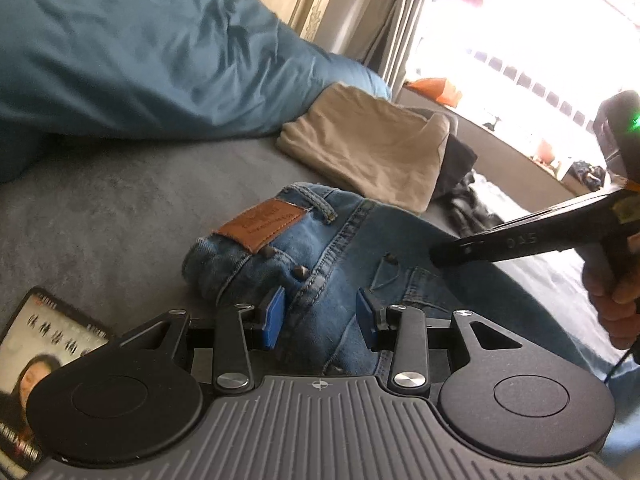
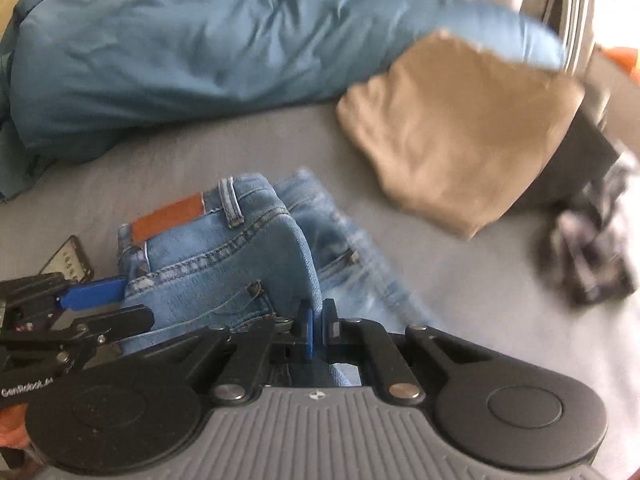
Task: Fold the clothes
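Note:
Blue jeans [image 1: 320,248] with a brown leather patch lie folded on the grey bed sheet [image 1: 120,208]. In the left wrist view my left gripper [image 1: 320,318] has its blue pads on either side of a thick fold of denim near the back pocket, and the cloth fills the gap. My right gripper [image 2: 318,320] is shut on a thin raised edge of the jeans [image 2: 224,264]. From the left wrist view the right gripper [image 1: 436,256] reaches in from the right, over the denim, held by a hand [image 1: 612,300]. The left gripper's fingers [image 2: 96,294] show at the jeans' waist end.
A folded tan garment [image 2: 460,132] lies behind the jeans on top of a black one [image 2: 580,160]. A blue duvet [image 1: 140,48] is piled along the back. A lit phone [image 1: 40,356] lies at the left. A black-and-white patterned cloth [image 2: 592,256] is at the right.

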### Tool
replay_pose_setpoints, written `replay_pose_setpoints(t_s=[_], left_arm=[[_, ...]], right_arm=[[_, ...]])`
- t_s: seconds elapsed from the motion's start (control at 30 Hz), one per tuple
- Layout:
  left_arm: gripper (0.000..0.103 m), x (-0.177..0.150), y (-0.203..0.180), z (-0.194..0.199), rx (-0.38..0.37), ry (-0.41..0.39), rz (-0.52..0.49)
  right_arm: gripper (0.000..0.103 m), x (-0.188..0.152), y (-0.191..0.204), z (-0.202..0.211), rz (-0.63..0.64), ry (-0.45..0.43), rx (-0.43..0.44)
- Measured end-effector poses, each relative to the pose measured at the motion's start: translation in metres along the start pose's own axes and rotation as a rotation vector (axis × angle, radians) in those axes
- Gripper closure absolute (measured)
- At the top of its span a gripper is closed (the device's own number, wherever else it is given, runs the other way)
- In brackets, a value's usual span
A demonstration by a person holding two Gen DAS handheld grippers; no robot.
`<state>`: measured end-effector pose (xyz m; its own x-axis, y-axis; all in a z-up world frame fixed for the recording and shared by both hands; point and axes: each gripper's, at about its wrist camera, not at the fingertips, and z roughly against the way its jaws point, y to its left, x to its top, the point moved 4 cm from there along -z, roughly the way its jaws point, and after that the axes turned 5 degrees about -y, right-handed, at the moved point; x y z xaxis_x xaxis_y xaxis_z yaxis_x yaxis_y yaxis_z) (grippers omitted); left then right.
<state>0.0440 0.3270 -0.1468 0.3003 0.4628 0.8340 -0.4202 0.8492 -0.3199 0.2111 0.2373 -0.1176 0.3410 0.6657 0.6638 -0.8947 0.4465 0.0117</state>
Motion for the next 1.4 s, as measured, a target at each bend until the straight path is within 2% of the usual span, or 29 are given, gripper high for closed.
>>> replay_pose_setpoints(t_s=[0.13,0.4,0.6,0.77,0.87,0.97,1.03,1.07,1.1,1.23,1.3,1.4], left_arm=[[0.065,0.000,-0.008,-0.008,-0.005,-0.012,0.007],[0.066,0.003,-0.014,-0.017,-0.012,-0.020,0.012],[0.066,0.002,-0.017,-0.022,0.001,0.011,-0.015],[0.066,0.027,-0.022,-0.013,-0.038,-0.065,-0.031],[0.066,0.026,-0.031,-0.039,-0.088,0.028,-0.034],[0.067,0.016,-0.027,-0.063,-0.024,0.053,-0.040],[0.068,0.011,-0.025,-0.076,0.014,0.066,-0.045],[0.068,0.011,-0.024,-0.077,0.016,0.061,-0.048],[0.068,0.011,-0.023,-0.076,0.017,0.059,-0.050],[0.069,0.011,-0.022,-0.078,0.026,0.056,-0.061],[0.069,0.011,-0.022,-0.078,0.029,0.054,-0.058],[0.070,0.011,-0.023,-0.080,0.037,0.051,-0.063]], right_arm=[[0.100,-0.001,-0.004,-0.007,0.045,-0.001,-0.060],[0.100,0.010,-0.004,-0.001,0.111,-0.036,-0.121],[0.100,0.004,0.001,-0.020,0.205,-0.006,-0.164],[0.100,0.000,0.002,-0.032,0.200,0.002,-0.164],[0.099,-0.002,-0.001,-0.034,0.177,0.000,-0.153],[0.095,-0.004,-0.007,-0.033,0.139,-0.007,-0.118],[0.077,-0.004,-0.017,-0.026,0.082,-0.009,-0.107],[0.063,-0.005,-0.022,-0.020,0.058,-0.020,-0.116],[0.059,-0.008,-0.028,-0.012,0.035,-0.037,-0.120],[0.059,-0.032,-0.063,0.025,-0.113,-0.059,-0.064],[0.059,-0.047,-0.078,0.038,-0.167,-0.042,-0.015],[0.059,-0.069,-0.099,0.046,-0.227,0.009,-0.016]])
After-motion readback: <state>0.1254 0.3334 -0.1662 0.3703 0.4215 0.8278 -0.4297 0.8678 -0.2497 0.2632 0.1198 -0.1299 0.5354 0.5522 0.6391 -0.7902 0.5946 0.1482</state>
